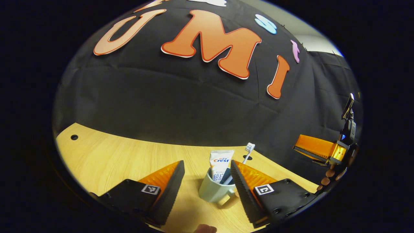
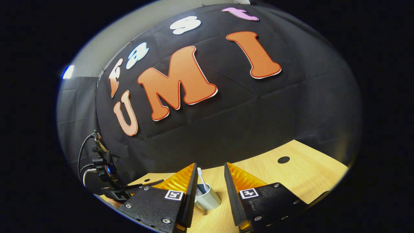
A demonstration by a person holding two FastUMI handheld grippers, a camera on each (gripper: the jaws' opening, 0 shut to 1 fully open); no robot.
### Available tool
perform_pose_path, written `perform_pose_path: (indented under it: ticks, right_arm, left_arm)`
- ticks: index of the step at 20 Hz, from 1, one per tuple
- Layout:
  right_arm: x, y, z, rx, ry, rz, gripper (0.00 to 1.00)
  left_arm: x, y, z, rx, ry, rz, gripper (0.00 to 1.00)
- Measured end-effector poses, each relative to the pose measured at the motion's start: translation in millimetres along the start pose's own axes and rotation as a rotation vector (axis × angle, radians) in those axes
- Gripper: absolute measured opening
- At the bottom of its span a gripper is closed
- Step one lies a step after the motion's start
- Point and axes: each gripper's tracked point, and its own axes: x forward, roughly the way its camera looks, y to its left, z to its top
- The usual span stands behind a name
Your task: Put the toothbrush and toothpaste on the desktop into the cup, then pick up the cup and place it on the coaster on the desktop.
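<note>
Cup: holds toothpaste, toothbrush.
Left hand-held gripper: wide, straddling cup.
Right hand-held gripper: open, empty.
Tip: squeeze level, below rim.

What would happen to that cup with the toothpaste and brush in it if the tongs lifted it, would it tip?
Probably stiff: the cup looks like hard plastic or ceramic, so it should keep its shape. It may be a little top-heavy, since the toothpaste and toothbrush stand well above the rim and lean. Its smooth wall could slip; the handle might offer a surer hold.
</note>
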Motion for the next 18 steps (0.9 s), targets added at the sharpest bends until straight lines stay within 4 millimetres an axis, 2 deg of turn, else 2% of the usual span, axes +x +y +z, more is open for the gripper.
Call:
perform_pose_path:
  ticks: [1, 2, 3, 7, 11, 12, 13, 14, 18]
  right_arm:
    - [0.6, 4.6, -1.4, -0.004, 0.01, 0.006, 0.51]
    - [1.5, 8.6, -3.2, -0.004, 0.024, 0.011, 0.52]
    - [3.4, 11.8, -6.6, -0.005, 0.043, 0.013, 0.58]
    - [8.5, 22.3, -18.1, -0.081, 0.121, 0.005, 0.71]
    - [12.3, 34.6, -34.1, -0.172, 0.251, -0.009, 0.76]
    - [12.6, 37.7, -42.1, -0.166, 0.311, -0.007, 0.85]
    - [10.9, 39.3, -47.4, -0.155, 0.357, -0.003, 0.85]
    - [9.7, 43.2, -49.5, -0.148, 0.389, 0.002, 0.77]
    - [13.5, 49.8, -48.2, -0.175, 0.457, -0.017, 0.77]
  left_arm:
    - [-10.2, 6.3, 5.8, 0.01, -0.01, 0.012, 0.97]
    - [-17.2, 12.1, 12.6, 0.022, -0.023, 0.031, 0.97]
    - [-25.6, 19.5, 19.5, 0.033, -0.035, 0.05, 0.99]
    - [-56.5, 37.7, 35.7, 0.075, -0.049, 0.104, 0.99]
    - [-78.7, 55.2, 44.2, 0.086, -0.064, 0.141, 0.99]
    - [-83.1, 59.8, 45.4, 0.081, -0.073, 0.152, 0.99]
    - [-88.6, 64.9, 47.2, 0.076, -0.085, 0.162, 0.99]
    - [-92.2, 69.1, 49.1, 0.068, -0.094, 0.169, 0.99]
    - [-110.1, 86.9, 54.9, 0.068, -0.12, 0.203, 0.99]
